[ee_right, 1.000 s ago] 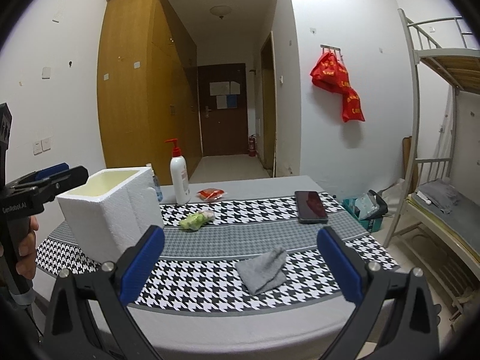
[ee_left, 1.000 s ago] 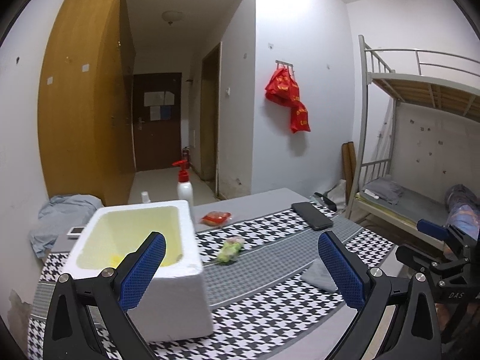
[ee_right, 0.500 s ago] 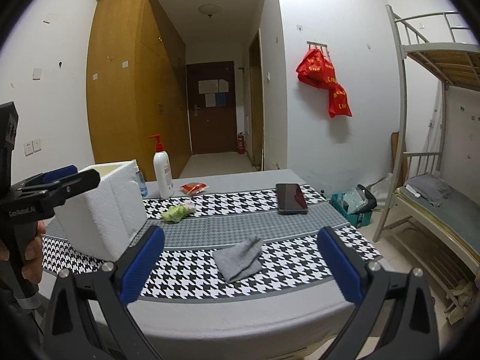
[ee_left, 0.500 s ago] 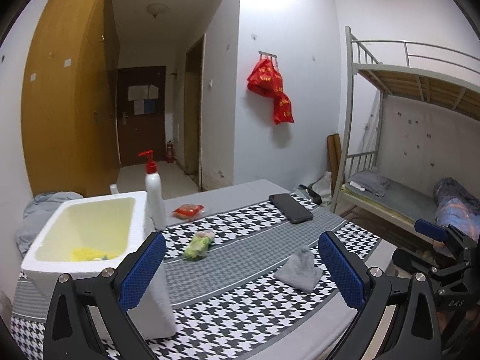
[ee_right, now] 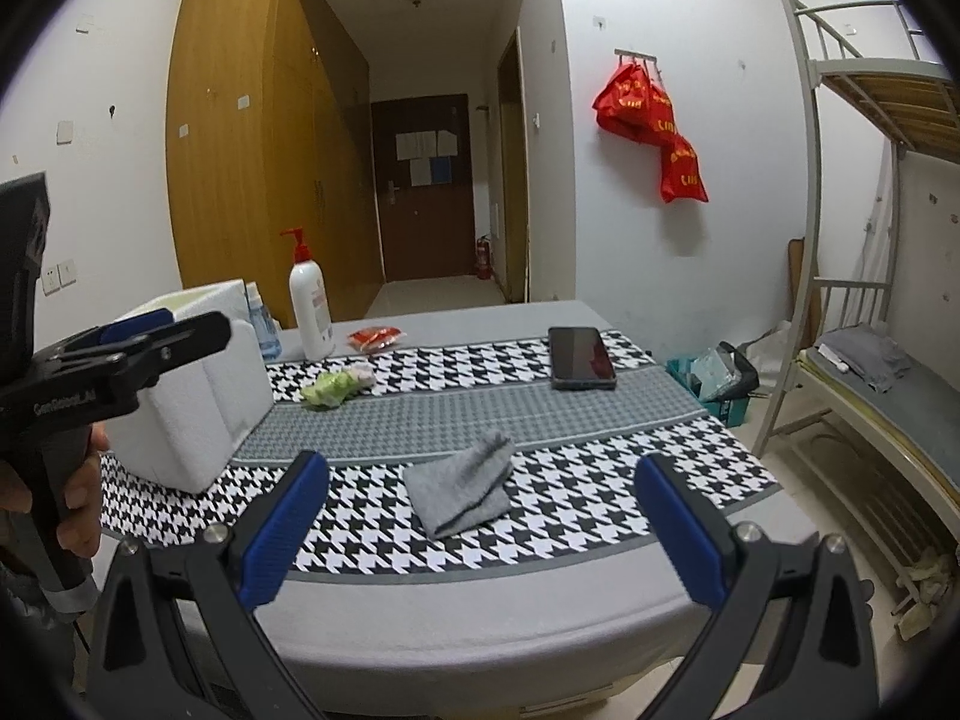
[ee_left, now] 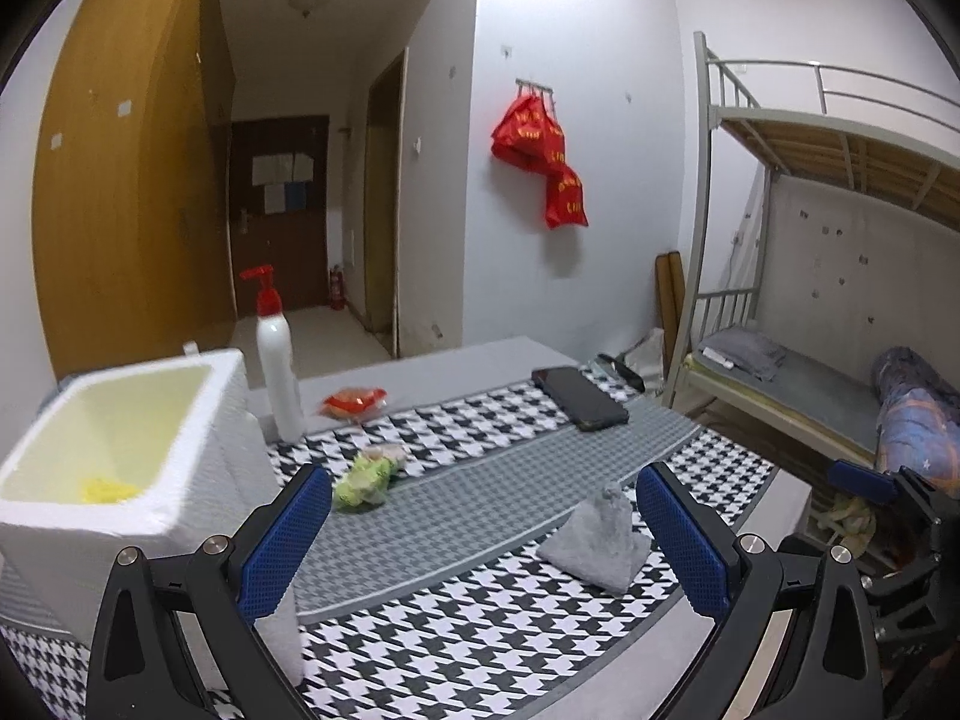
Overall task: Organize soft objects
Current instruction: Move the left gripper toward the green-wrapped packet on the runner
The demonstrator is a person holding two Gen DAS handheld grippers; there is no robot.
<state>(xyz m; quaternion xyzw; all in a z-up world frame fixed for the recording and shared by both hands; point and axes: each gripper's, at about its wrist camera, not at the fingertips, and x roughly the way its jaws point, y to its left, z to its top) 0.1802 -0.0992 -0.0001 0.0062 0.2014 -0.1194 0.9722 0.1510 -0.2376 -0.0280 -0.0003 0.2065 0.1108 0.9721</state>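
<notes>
On the left side of the bench (ee_right: 480, 588) stands a white foam box (ee_left: 120, 468) with something yellow at the bottom. The left tool (ee_left: 480, 546) hangs just beside the box, wide open and holding nothing. A bit further along sit a pump bottle (ee_right: 309, 306), a red packet (ee_right: 375, 337) and a soft green bundle (ee_right: 333, 387). Then comes the gray cloth (ee_right: 465, 483), lying loose on the checked cover, near the front edge. Its long side runs from near-left to far-right, and its far corner points toward the phone (ee_right: 581, 358). The right tool (ee_right: 480, 540) is wide open too and holds nothing, with the cloth in front, between its two sides.

I think the cloth could slip out if a tool pinches only a thin edge. The open tool could also catch the cover and pull it, and then the bottle may tip. The left tool is close enough to bump the box.
</notes>
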